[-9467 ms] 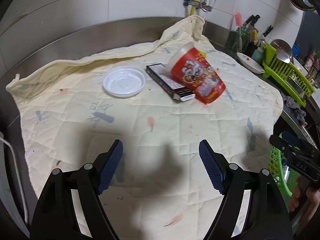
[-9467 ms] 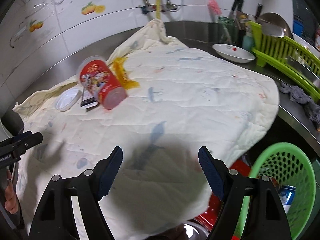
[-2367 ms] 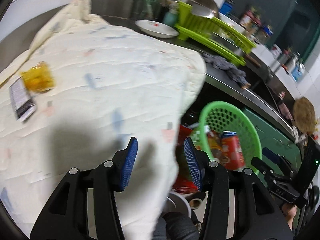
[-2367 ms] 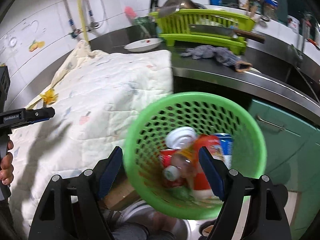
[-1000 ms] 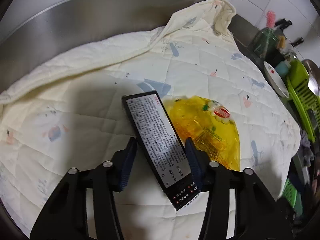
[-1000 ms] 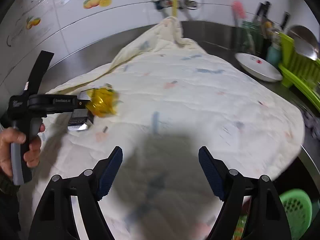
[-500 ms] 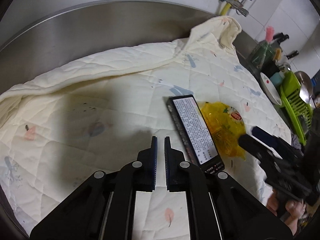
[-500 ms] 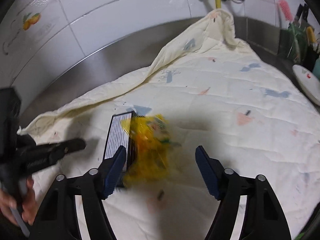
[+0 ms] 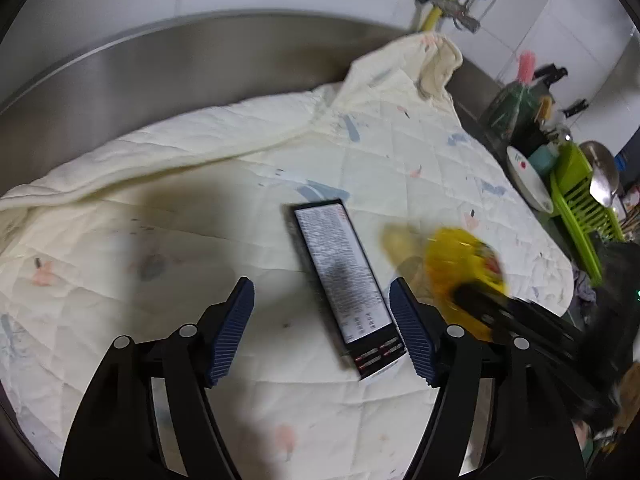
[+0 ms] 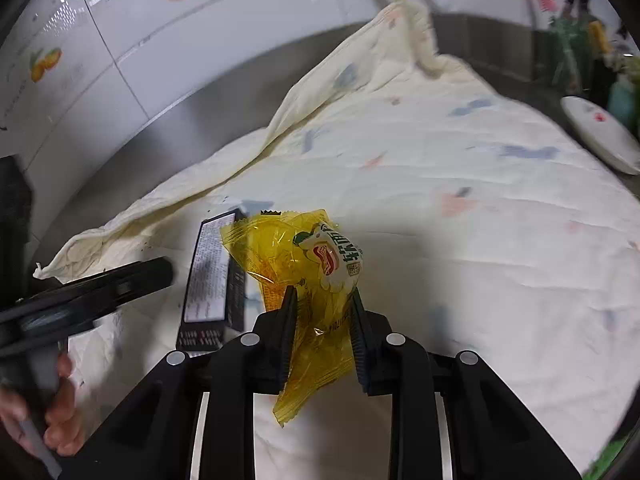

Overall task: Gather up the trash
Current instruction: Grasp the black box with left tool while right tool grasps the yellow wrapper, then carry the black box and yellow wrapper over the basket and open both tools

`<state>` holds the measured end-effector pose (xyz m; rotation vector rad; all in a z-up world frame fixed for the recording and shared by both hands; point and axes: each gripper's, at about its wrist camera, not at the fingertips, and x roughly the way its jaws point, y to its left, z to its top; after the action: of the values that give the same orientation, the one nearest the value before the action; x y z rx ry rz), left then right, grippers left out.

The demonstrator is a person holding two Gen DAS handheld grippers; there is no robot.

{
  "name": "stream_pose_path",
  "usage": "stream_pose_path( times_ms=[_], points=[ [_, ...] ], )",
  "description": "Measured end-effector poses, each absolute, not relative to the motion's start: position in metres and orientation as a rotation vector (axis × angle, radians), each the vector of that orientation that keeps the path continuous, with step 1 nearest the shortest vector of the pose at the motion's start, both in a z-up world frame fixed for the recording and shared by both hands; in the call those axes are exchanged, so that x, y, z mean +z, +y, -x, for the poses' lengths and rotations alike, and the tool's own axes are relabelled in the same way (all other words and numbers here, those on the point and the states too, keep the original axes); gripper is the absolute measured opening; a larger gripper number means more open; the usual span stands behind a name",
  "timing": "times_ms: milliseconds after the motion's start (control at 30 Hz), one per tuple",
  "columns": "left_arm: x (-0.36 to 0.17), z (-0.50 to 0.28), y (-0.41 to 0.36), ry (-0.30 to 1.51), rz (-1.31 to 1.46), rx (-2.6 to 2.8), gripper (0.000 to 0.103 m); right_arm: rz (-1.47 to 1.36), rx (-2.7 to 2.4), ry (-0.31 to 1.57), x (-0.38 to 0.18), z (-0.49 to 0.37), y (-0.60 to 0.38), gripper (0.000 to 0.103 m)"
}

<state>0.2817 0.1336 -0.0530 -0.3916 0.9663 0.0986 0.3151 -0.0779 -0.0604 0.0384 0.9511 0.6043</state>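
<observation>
Left wrist view: the left gripper (image 9: 322, 328) is seen with its jaws apart and opening, above a cream quilted cloth (image 9: 200, 208) spread over the steel desk (image 9: 160, 80). A flat black rectangular carton with a white printed panel (image 9: 340, 280) lies on the cloth; its near end sits between the blue pads, close to the right one, and no pad is seen pressing on it. The carton is judged stiff and light, with smooth printed faces that may slip; a hold across the two long edges near the middle is judged best, since a hold at one end could let it swing. To the right, a blurred yellow patch is taken to be the crinkled yellow plastic wrapper (image 9: 460, 264), with dark blurred gripper parts below it. Further right a white dish (image 9: 528, 180) and a green drying rack (image 9: 580, 192) are noted. Right wrist view: the right gripper (image 10: 322, 312) is clamped on the wrapper (image 10: 304, 280); its jaws are together on the crumpled lower half, the film spilling above and below them, and it appears lifted clear of the cloth (image 10: 480, 220). The film is judged very light, soft and slippery; a pinch on bunched folds is judged safer than on a single layer. The carton (image 10: 212, 276) lies just left of it, and a hand (image 10: 52, 412) is seen at the lower left on a dark handle.
</observation>
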Motion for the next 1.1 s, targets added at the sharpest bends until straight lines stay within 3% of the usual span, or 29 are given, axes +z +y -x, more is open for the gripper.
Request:
stream_pose_path(
  times_ms=[367,400,433,533,767,1100],
  points=[
    [-0.076,-0.314,0.107,1.042,0.330,0.213,0.070,-0.011,0.469,0.875,-0.043,-0.258,-0.170,0.025],
    [-0.079,-0.316,0.107,1.052,0.327,0.227,0.065,-0.023,0.453,0.872,-0.043,-0.251,-0.180,0.025],
    [-0.083,-0.315,0.108,1.059,0.336,0.229,0.053,-0.034,0.442,0.871,-0.043,-0.246,-0.188,0.025],
    [-0.083,-0.311,0.107,1.039,0.339,0.213,0.048,-0.067,0.386,0.867,-0.045,-0.222,-0.223,0.025],
    [-0.062,-0.283,0.085,0.984,0.334,0.098,0.046,-0.115,0.135,0.907,-0.066,-0.168,-0.324,0.025],
    [-0.027,-0.233,-0.032,0.926,0.274,-0.234,0.046,-0.181,-0.055,0.922,-0.081,-0.107,-0.408,0.028]
  ],
)
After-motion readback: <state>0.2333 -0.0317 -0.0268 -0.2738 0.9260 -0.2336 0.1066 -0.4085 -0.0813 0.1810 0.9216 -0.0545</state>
